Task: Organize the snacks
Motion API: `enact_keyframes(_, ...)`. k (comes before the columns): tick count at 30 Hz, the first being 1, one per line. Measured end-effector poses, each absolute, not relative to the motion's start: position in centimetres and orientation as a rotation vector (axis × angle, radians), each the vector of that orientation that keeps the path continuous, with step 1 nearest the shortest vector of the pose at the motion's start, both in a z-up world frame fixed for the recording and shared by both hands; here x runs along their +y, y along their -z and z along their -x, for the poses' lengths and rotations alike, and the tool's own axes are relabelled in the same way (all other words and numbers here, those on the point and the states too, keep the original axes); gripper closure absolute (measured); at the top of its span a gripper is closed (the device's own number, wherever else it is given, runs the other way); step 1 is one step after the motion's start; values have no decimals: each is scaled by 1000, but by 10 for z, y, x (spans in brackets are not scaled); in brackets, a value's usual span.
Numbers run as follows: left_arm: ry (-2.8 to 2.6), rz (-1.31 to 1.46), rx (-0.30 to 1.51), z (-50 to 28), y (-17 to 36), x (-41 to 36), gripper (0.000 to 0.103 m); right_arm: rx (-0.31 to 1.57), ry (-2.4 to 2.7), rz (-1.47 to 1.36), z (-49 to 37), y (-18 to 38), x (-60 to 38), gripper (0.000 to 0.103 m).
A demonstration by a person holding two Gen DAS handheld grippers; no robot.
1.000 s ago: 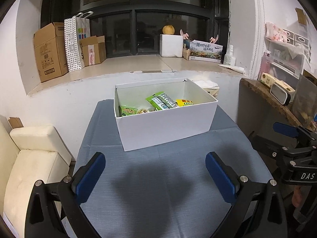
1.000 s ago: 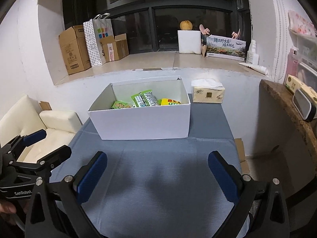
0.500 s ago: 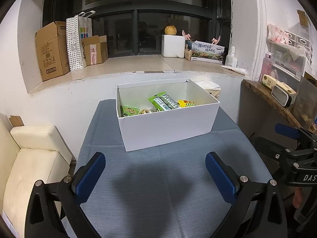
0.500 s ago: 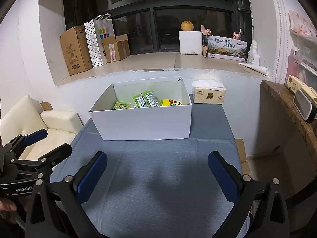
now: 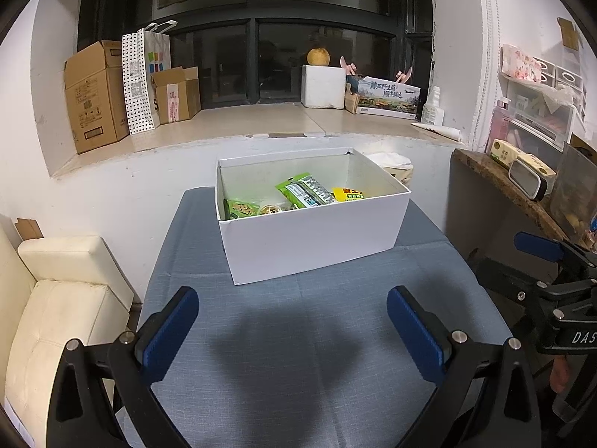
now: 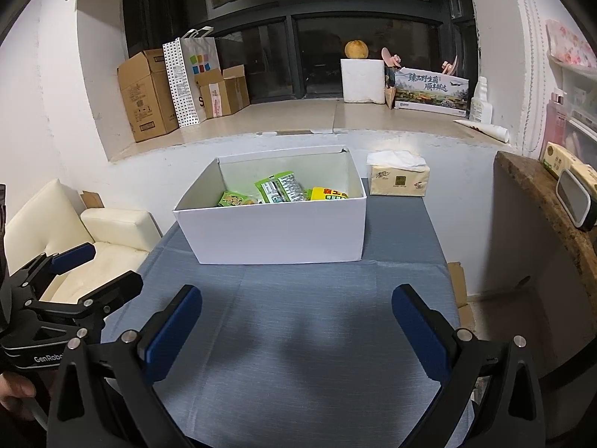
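A white open box [image 5: 313, 239] [image 6: 276, 235] stands at the far half of the blue-clothed table [image 5: 298, 354] [image 6: 306, 336]. Inside it lie green snack packets [image 5: 304, 194] [image 6: 280, 188], a small green packet [image 5: 240, 209] [image 6: 234, 199] and a yellow packet [image 5: 347, 194] [image 6: 328, 193]. My left gripper [image 5: 293, 326] is open and empty above the near table. My right gripper [image 6: 296, 326] is open and empty too. Each gripper shows at the edge of the other's view: the right one [image 5: 552, 283], the left one [image 6: 74, 280].
A tissue pack [image 6: 397, 179] lies behind the box at the right. A cream seat [image 5: 56, 298] stands left of the table. A wooden shelf [image 6: 548, 201] with small items is at the right. Cardboard boxes [image 5: 97, 93] and a bag stand on the window ledge.
Both grippers have drawn back and risen slightly, so the box sits a little lower and farther in view. Both stay open and empty.
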State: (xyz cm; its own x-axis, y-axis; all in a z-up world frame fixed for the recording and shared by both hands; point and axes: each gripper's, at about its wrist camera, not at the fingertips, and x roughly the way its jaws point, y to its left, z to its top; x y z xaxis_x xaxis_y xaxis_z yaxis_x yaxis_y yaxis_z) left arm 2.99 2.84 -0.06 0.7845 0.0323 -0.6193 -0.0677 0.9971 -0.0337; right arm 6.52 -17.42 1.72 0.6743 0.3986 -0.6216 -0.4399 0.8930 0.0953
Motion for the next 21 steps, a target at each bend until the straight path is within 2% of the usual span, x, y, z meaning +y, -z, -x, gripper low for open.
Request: enact_keyframes(21,-53,59,668,-29,2,26,0,683,-485,64,-65,-16,-174,0)
